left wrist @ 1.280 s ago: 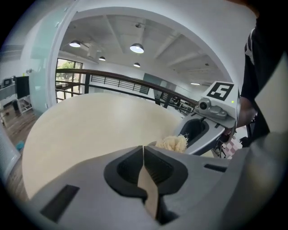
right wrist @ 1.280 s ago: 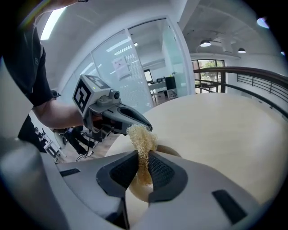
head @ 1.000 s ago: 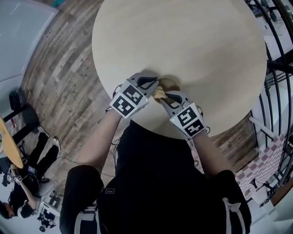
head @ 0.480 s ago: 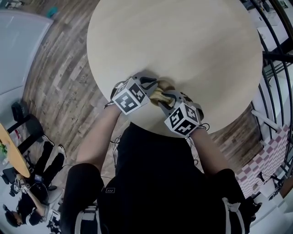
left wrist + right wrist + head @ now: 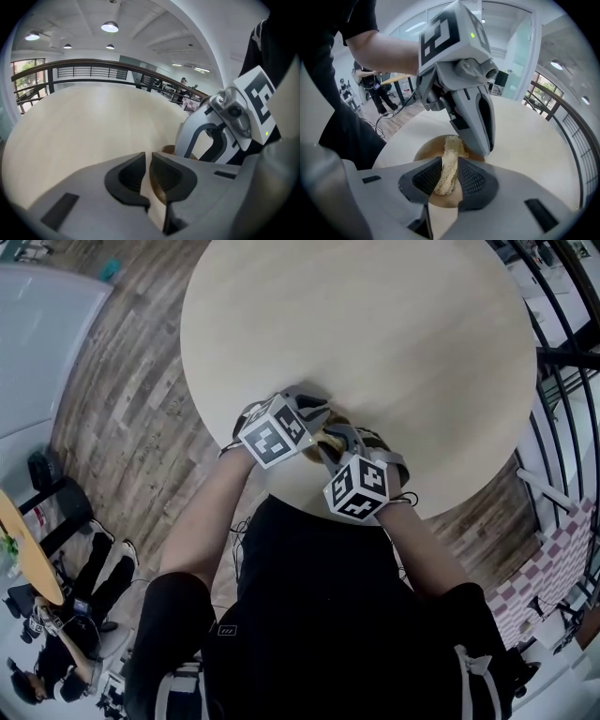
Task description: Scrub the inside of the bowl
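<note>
While the brown bowl (image 5: 423,151) sits by the near edge of the round counter (image 5: 375,334), the right tool (image 5: 450,169) pinches a pale scrub pad (image 5: 452,145) down inside it. Scrubbing looks underway, not finished. The left tool (image 5: 148,159) has just been opening; its jaws stand narrowly apart around the bowl's rim, seemingly letting go.

The bowl (image 5: 328,430) sits on the table (image 5: 375,324) near its 6 o'clock edge. The left gripper (image 5: 315,412) is at the bowl's 10 o'clock; its jaws have just been opening, with the rim in their gap. The right gripper (image 5: 330,442), at 5 o'clock, holds the scrubbing pad (image 5: 449,161) inside the bowl.
</note>
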`<state>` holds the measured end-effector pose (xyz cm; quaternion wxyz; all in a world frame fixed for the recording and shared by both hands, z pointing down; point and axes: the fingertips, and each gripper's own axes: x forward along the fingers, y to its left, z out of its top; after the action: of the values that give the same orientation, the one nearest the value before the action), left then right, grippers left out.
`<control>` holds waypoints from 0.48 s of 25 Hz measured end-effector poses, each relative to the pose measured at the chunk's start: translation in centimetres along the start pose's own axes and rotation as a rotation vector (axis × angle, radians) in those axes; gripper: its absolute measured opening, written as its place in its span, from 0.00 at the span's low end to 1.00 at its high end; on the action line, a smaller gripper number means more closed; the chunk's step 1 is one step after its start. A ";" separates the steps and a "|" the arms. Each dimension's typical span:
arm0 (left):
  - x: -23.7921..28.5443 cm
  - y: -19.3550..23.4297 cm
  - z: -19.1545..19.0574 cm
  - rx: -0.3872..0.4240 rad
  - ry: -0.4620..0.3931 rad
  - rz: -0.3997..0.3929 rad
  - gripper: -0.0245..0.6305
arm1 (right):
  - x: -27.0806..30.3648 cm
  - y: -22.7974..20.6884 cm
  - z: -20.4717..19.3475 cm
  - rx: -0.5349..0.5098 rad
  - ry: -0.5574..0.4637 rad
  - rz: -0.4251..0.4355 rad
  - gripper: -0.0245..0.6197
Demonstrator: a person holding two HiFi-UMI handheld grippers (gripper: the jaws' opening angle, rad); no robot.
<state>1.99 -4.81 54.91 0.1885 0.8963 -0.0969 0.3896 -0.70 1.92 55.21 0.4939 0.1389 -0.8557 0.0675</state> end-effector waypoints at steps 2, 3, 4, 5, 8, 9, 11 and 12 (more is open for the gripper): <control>0.1 -0.1 0.1 0.011 0.005 -0.011 0.09 | 0.6 0.0 0.1 -0.037 0.018 0.003 0.21; 0.1 -0.1 0.1 0.020 0.009 -0.011 0.09 | 0.8 0.0 0.1 -0.057 0.027 0.002 0.21; 0.1 0.0 0.0 0.028 0.014 -0.009 0.09 | 0.9 0.0 0.0 -0.076 0.035 -0.001 0.20; 0.1 0.0 -0.2 0.035 0.022 -0.006 0.09 | 1.0 -0.2 -0.1 -0.094 0.042 -0.005 0.20; 0.1 0.1 -1.0 0.055 0.062 0.013 0.09 | 0.7 -0.6 -0.4 -0.125 0.063 -0.015 0.20; 0.1 0.1 -1.2 0.055 0.070 0.023 0.09 | 0.4 -0.7 -0.5 -0.127 0.066 -0.016 0.20; -0.1 0.2 -1.6 0.040 0.075 0.041 0.09 | -0.4 -0.6 -0.4 -0.111 0.058 -0.009 0.20; -0.3 0.3 -1.7 0.023 0.070 0.044 0.09 | -0.6 -0.5 -0.3 -0.098 0.055 -0.004 0.20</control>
<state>0.60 -4.37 55.85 0.1731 0.8817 -0.1055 0.4260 0.02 1.63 54.82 0.5235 0.1141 -0.8439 0.0281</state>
